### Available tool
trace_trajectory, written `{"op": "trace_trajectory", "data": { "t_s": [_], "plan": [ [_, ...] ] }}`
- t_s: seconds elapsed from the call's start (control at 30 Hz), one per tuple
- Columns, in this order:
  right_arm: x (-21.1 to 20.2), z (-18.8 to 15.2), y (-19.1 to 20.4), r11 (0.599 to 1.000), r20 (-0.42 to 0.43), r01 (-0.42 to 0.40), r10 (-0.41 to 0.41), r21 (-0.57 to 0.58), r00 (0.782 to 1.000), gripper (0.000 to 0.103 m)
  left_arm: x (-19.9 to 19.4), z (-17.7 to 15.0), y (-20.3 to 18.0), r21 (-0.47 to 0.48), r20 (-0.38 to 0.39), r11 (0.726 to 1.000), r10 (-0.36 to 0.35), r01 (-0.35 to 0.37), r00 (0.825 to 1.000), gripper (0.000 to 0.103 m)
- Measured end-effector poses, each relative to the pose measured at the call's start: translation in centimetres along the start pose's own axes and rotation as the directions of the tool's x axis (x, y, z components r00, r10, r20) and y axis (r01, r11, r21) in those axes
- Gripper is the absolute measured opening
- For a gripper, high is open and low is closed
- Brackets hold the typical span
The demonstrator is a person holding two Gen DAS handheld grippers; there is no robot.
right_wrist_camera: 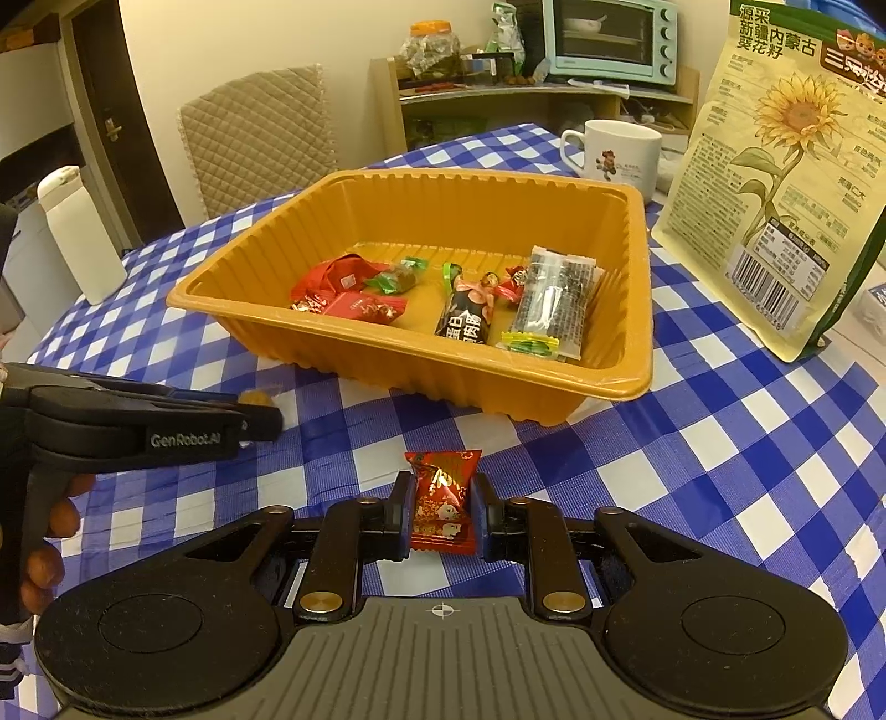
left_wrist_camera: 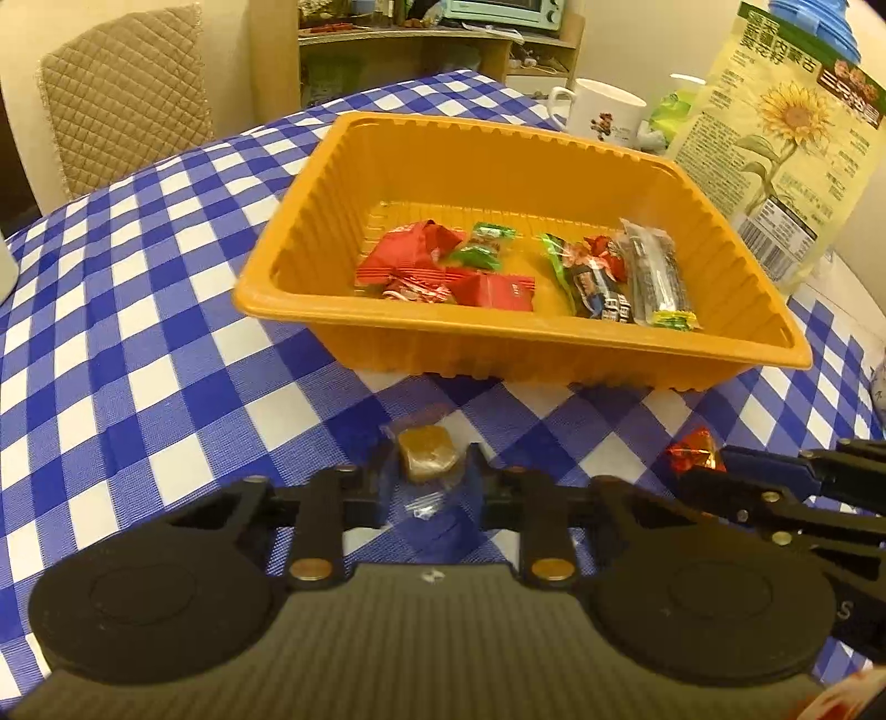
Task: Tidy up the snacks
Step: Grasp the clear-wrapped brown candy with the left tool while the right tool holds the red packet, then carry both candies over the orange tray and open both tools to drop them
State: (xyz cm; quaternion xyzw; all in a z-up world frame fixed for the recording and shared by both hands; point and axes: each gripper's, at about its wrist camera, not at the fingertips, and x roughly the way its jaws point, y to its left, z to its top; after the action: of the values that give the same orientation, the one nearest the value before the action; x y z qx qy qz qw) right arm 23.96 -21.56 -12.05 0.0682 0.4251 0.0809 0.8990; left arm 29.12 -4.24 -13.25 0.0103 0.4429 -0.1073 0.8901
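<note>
An orange plastic tray (left_wrist_camera: 554, 354) (right_wrist_camera: 421, 365) stands on the blue-checked table and holds several wrapped snacks: red packets (left_wrist_camera: 421, 260), a green candy (left_wrist_camera: 482, 246), a dark bar (left_wrist_camera: 598, 282) and a clear seaweed-like pack (right_wrist_camera: 554, 302). My left gripper (left_wrist_camera: 429, 473) is shut on a brown candy in clear wrap (left_wrist_camera: 427, 457), just in front of the tray. My right gripper (right_wrist_camera: 441, 507) is shut on a red and gold wrapped candy (right_wrist_camera: 441, 501), near the tray's front edge. Each gripper shows in the other's view: the right one (left_wrist_camera: 720, 471), the left one (right_wrist_camera: 260, 412).
A large sunflower-seed bag (right_wrist_camera: 775, 183) stands right of the tray, a white mug (right_wrist_camera: 614, 155) behind it. A white bottle (right_wrist_camera: 77, 232) stands at the left table edge. A padded chair (right_wrist_camera: 255, 133) and a shelf with a mint oven (right_wrist_camera: 609, 39) lie beyond.
</note>
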Motion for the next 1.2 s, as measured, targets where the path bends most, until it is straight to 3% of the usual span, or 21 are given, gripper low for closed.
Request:
{"op": "trace_trajectory", "data": {
  "t_s": [0.27,0.7,1.2],
  "plan": [
    [-0.2,-0.2,0.1,1.0,-0.003,-0.009,0.009,-0.001,1.0,0.021,-1.3,-1.1,1.1,0.007,-0.023,0.999,-0.044,0.044,0.999,0.021],
    [0.0,-0.1,0.1,1.0,-0.01,-0.02,0.02,-0.012,1.0,0.022,-1.4,-1.1,1.1,-0.014,-0.03,0.999,-0.034,0.034,0.999,0.027],
    [-0.4,-0.3,0.2,0.999,-0.006,-0.033,0.033,-0.015,0.999,0.022,-1.4,-1.1,1.1,0.005,-0.047,1.0,-0.021,0.022,0.999,0.02]
  ]
}}
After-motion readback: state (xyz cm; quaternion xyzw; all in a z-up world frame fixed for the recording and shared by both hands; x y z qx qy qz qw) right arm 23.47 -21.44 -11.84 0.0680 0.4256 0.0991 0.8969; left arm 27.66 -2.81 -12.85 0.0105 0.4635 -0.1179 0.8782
